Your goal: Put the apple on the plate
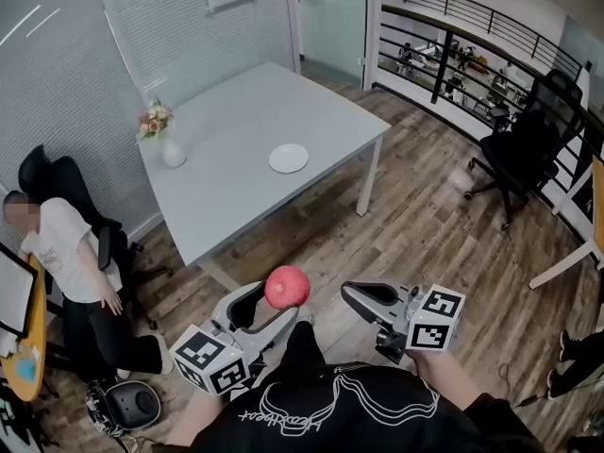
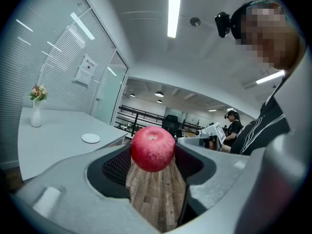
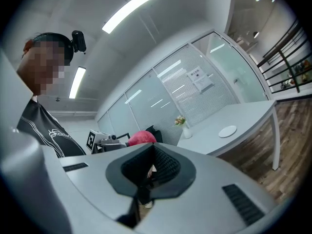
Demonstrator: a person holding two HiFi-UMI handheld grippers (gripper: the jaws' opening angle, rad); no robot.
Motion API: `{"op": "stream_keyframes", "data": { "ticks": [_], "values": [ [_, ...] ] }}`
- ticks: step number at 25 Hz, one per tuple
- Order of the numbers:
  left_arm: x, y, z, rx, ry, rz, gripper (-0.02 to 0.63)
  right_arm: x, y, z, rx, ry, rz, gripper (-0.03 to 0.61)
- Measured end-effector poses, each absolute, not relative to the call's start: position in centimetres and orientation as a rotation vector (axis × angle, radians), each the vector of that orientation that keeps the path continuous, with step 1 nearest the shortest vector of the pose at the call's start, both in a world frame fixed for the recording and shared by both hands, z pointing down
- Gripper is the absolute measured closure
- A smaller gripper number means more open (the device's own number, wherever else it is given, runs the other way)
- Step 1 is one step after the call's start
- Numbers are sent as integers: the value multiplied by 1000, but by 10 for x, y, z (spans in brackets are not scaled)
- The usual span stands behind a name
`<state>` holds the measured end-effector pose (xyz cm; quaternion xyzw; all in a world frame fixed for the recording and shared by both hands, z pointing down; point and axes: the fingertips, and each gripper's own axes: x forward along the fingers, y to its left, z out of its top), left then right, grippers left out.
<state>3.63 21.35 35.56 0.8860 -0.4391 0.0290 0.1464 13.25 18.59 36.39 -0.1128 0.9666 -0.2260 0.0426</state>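
A red apple (image 1: 287,287) (image 2: 152,148) sits between the tips of my left gripper (image 1: 279,302) (image 2: 153,156), whose jaws stand wide and are shut on it, above the wooden floor. In the right gripper view the apple (image 3: 141,137) peeks over the jaws. My right gripper (image 1: 351,293) (image 3: 148,172) is held level beside it, shut and holding nothing. The white plate (image 1: 288,158) (image 2: 90,138) (image 3: 227,130) lies bare on the grey table (image 1: 245,111), well ahead of both grippers.
A white vase of flowers (image 1: 170,147) stands on the table's left side. A person (image 1: 66,253) sits in a black chair at the left. A black office chair (image 1: 528,149) stands at the right, near a railing (image 1: 453,36). A round device (image 1: 127,404) lies on the floor.
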Motion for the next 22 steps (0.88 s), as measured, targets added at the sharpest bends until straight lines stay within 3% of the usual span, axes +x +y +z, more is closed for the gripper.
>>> {"op": "stream_keyframes", "data": {
  "ticks": [22],
  "values": [
    [-40,19,356,2599,-1148,72,324,59,6,366,-520,2940,-738,569]
  ]
}}
